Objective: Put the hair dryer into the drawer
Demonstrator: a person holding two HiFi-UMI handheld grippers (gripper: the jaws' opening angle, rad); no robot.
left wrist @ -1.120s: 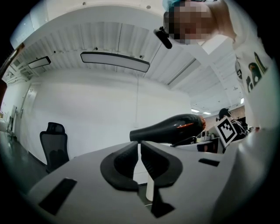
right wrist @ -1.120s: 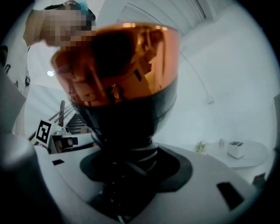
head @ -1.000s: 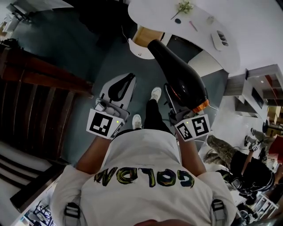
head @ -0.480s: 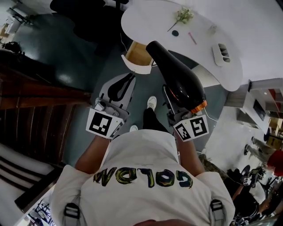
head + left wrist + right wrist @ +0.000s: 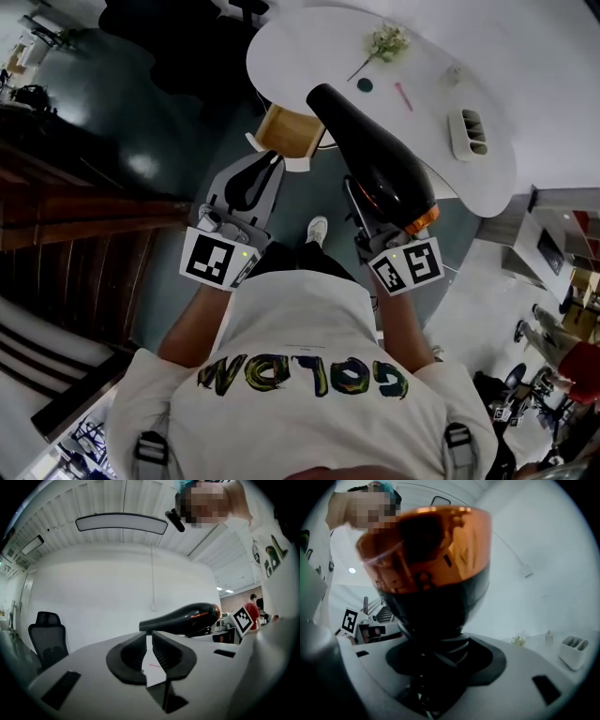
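Already the right gripper clamps the hair dryer; the left gripper is closed and empty. Placing it into the open drawer remains.

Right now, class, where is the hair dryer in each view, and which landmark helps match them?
Head view: hair dryer, right of centre, narrow end toward the white table.
Left gripper view: right of centre, level, just above the jaws.
Right gripper view: fills the centre, orange end at top, clamped in the right claw.
Landmark: white slotted holder, in head and right gripper views only.
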